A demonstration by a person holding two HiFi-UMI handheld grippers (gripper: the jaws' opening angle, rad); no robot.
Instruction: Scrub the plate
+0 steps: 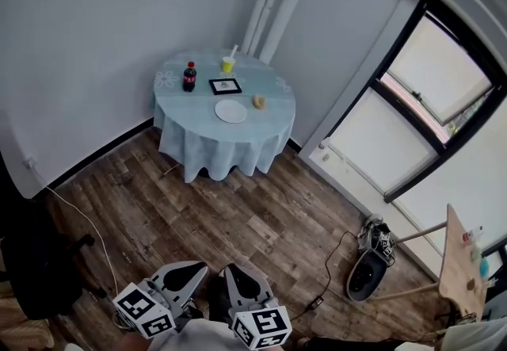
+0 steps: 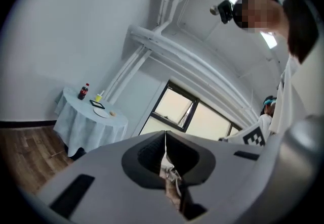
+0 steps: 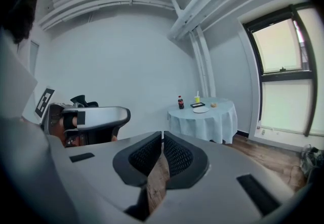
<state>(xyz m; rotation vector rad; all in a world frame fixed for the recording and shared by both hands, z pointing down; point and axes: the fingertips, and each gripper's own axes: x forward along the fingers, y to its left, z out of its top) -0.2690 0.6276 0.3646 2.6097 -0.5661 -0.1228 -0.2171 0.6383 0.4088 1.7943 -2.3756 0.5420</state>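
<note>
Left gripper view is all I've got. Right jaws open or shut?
Observer: Shut. The right gripper view shows its jaws together with nothing between them.
Operator: Anything on the floor on the window side?
Observer: Yes. Head view shows a black cable and a dark device on the wood floor near the window.
Operator: Where do the two grippers sit?
Observer: Side by side at the bottom edge of head view, left gripper included. A stretch of floor lies between them and the table that holds the plate.
</note>
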